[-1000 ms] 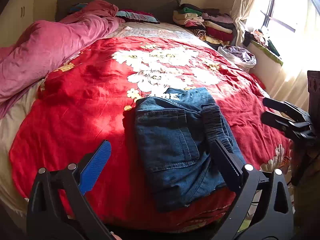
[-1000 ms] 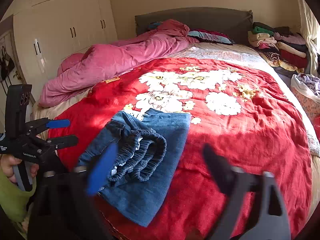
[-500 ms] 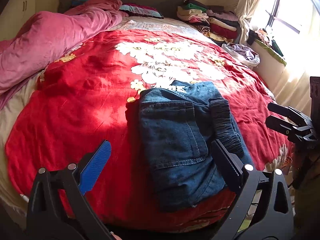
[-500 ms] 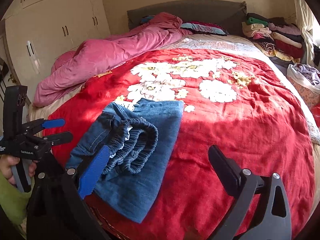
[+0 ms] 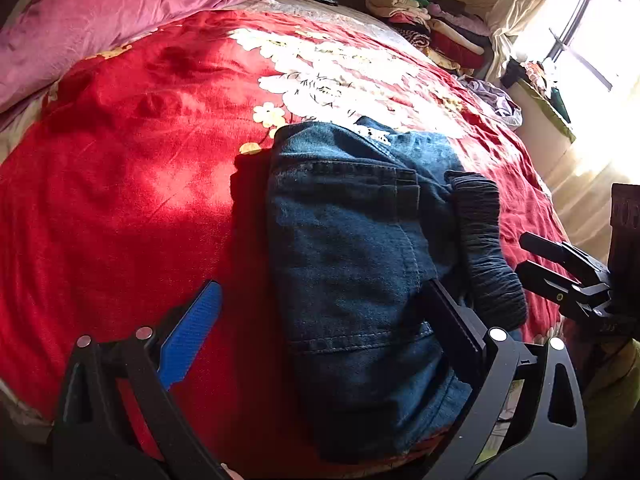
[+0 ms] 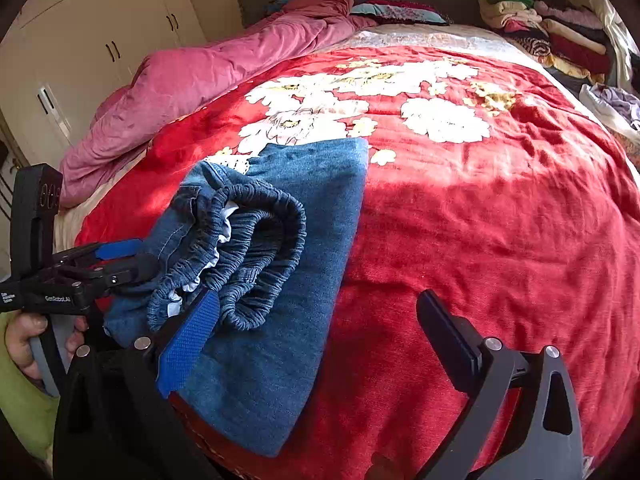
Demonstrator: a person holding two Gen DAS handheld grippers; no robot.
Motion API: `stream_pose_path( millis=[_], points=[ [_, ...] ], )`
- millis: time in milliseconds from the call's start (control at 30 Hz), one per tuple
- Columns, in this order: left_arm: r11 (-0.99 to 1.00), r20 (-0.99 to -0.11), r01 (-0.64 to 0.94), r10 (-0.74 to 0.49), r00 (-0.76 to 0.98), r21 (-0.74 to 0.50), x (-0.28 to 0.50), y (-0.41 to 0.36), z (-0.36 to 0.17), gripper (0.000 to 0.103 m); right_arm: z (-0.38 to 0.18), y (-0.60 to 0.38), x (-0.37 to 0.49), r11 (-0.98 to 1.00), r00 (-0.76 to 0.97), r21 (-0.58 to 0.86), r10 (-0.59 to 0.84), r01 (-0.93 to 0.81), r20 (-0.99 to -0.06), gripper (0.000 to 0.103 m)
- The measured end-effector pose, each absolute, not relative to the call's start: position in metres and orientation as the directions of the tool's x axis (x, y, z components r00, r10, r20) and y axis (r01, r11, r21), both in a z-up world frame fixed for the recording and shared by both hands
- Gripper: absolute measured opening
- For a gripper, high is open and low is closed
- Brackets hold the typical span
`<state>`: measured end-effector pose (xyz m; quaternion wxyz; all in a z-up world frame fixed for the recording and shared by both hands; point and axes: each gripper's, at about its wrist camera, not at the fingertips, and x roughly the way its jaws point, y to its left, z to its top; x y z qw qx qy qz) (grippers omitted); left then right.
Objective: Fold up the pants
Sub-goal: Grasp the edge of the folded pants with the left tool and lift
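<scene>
Blue denim pants lie folded into a rectangle on the red flowered blanket, near the bed's front edge. Their elastic waistband lies bunched on top at one side. My left gripper is open over the near end of the pants, empty. It also shows in the right wrist view, at the waistband's left side. My right gripper is open, its blue finger over the near part of the pants, and holds nothing. It shows at the right in the left wrist view.
A pink duvet is heaped along the far left of the bed. Folded clothes are stacked at the far right by the headboard. A window with curtains is at the right, wardrobes at the left.
Both grippers have moved forward and closer to the folded pants. The pants have not moved.
</scene>
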<state>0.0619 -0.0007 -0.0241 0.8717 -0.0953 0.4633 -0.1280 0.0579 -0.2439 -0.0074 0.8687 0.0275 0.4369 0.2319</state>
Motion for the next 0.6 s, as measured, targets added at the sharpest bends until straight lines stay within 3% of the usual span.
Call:
stream_pose_path(
  millis=[133,200,500,600],
  points=[
    [0.950,-0.783,0.136,-0.308,0.540,-0.280,0.065,-0.002,-0.029,0.093,-0.013,-0.241,0.063,0.880,0.490,0.286,0.454,-0.380,-0.745,0.098],
    [0.952,-0.781,0.140,-0.304,0.545,-0.273,0.066,-0.004,-0.030,0.092,-0.015,-0.240,0.065,0.873,0.482,0.300,0.467,-0.385,-0.741,0.093],
    [0.936,-0.768,0.173,-0.351,0.535,-0.308,0.067,-0.011,-0.030,0.066,-0.023,-0.239,0.074,0.830,0.427,0.392,0.545,-0.397,-0.722,0.071],
    [0.932,-0.768,0.177,-0.360,0.530,-0.316,0.071,-0.014,-0.031,0.065,-0.025,-0.237,0.078,0.815,0.411,0.417,0.568,-0.403,-0.713,0.069]
  ],
)
